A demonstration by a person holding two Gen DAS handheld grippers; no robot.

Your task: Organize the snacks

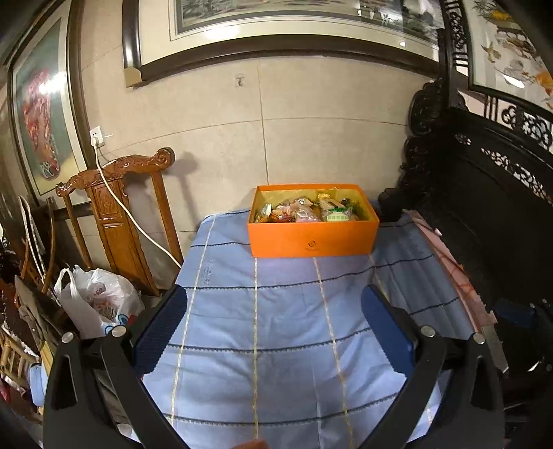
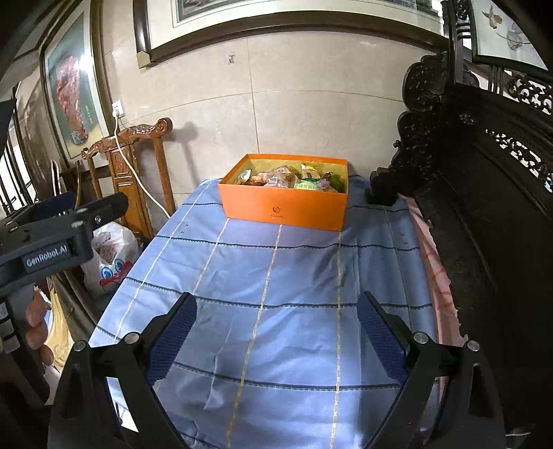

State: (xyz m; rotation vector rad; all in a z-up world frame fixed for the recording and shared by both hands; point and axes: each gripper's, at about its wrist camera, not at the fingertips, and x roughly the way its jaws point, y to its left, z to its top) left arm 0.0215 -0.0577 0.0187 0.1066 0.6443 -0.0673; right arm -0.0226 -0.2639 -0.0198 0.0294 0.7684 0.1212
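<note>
I am holding my left gripper [image 1: 273, 328] and right gripper [image 2: 276, 331] wide apart, empty, well before the orange box [image 1: 312, 238]; snacks [image 1: 304, 210] all sit inside, tabletop [image 1: 276, 345] bare.

Home: carved chair [image 1: 117, 207], framed paintings [image 1: 276, 31], clothed table [image 1: 276, 328].

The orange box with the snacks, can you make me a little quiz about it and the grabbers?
1. True or false: the orange box has a lid on it.
2. Where are the snacks? A) spread over the blue cloth B) inside the box C) in a gripper
3. Fill in: the left gripper and the right gripper both have their jaws ____.

Key: 1 false, its top is open. 2 B; the blue cloth in front of the box is bare. 3 open, holding nothing.
</note>
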